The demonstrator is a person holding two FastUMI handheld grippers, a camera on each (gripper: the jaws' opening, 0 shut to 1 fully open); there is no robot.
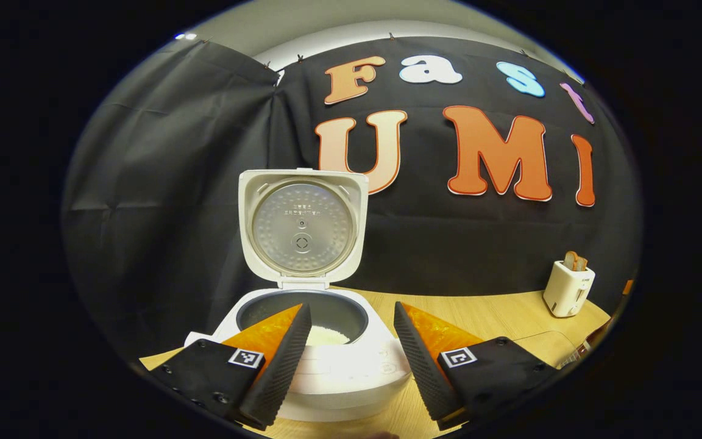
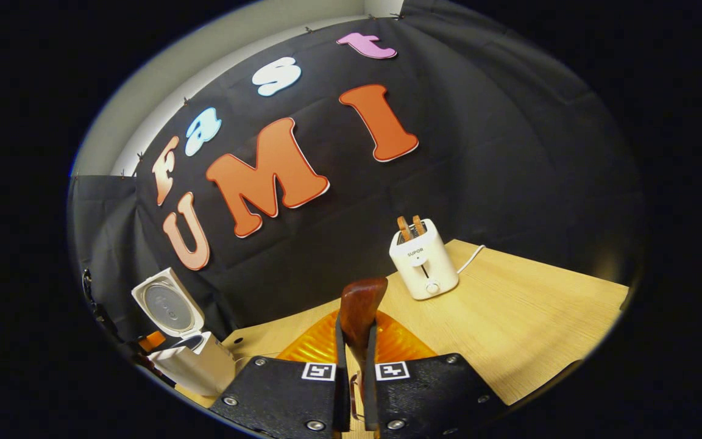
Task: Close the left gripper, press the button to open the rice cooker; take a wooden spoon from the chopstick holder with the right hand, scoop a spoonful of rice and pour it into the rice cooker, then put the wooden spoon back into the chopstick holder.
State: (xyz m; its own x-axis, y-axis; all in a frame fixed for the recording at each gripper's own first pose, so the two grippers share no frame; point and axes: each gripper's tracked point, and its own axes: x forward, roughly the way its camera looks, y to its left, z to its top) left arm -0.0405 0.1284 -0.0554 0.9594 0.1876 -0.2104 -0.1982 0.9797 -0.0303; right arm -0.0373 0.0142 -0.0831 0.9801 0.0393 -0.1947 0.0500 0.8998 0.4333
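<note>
The white rice cooker [image 1: 351, 372] stands open on the wooden table, its lid [image 1: 302, 225] raised upright. A small heap of white rice [image 1: 326, 335] lies in the inner pot. My left gripper [image 1: 351, 306] is open just in front of the cooker, fingers wide apart and empty. In the right gripper view, my right gripper [image 2: 356, 332] is shut on the wooden spoon [image 2: 363, 299], whose dark brown bowl sticks up past the fingertips. The rice cooker [image 2: 195, 360] sits far to the lower left there, lid up.
A white toaster [image 1: 568, 288] with two slices of toast stands at the back right of the table [image 1: 485, 314]. The toaster [image 2: 423, 259] is ahead of the right gripper, its cord trailing right. Something clear lies low at the right [image 1: 546, 347].
</note>
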